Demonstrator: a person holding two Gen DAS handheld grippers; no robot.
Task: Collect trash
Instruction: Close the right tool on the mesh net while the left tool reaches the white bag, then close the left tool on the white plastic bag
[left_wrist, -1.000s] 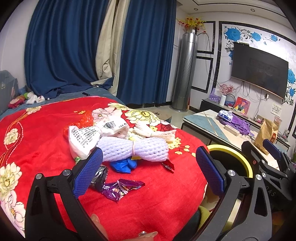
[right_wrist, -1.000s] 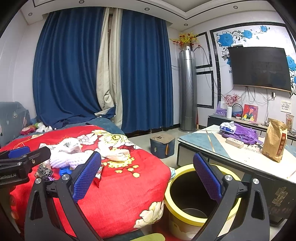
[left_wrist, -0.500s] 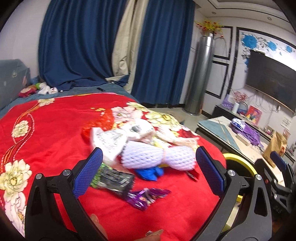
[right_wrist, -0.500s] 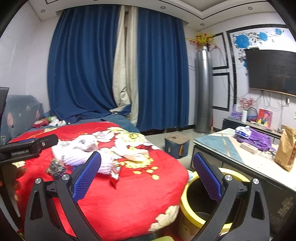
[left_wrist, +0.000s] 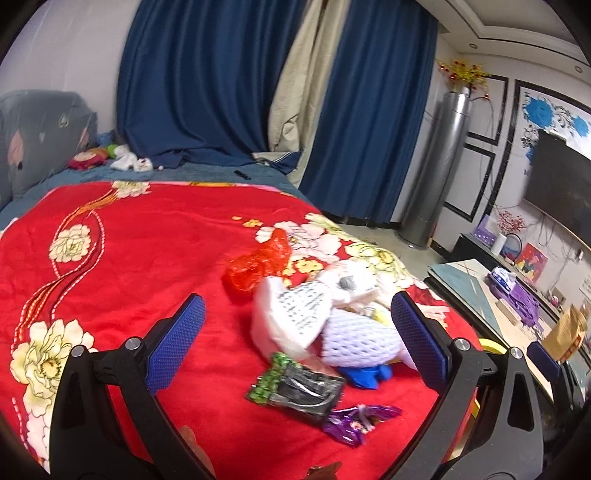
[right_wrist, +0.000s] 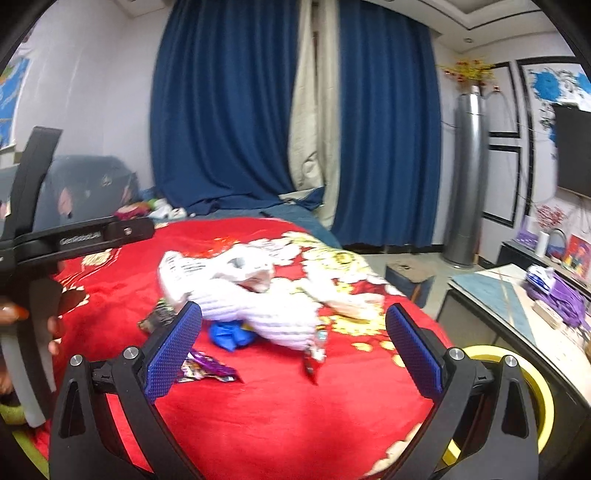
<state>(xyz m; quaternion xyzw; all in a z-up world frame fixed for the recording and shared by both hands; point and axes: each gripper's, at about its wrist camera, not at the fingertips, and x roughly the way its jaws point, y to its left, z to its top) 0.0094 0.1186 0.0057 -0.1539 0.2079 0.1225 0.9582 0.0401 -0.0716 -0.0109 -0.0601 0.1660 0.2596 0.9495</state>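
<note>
- Left wrist view: the left gripper (left_wrist: 297, 339) is shown with its fingers spread wide and nothing held between them.
- Between the finger pads, on the red blanket (left_wrist: 122, 258), a white printed bag (left_wrist: 291, 317) and a white foam net (left_wrist: 362, 341) are seen touching each other.
- Just below the gap, a dark wrapper with a green edge (left_wrist: 295, 389) is laid flat; a purple wrapper (left_wrist: 356, 419) lies beside it, toward the right finger.
- A blue scrap (left_wrist: 365, 374) is partly covered by the foam net; a red plastic bag (left_wrist: 258, 264) lies beyond the fingers.
- Right wrist view: the right gripper (right_wrist: 293, 339) is likewise held wide open and empty, with the trash pile ahead of its fingers.
- A yellow-rimmed bin (right_wrist: 517, 380) is partly hidden behind the right finger, beside the bed.
</note>
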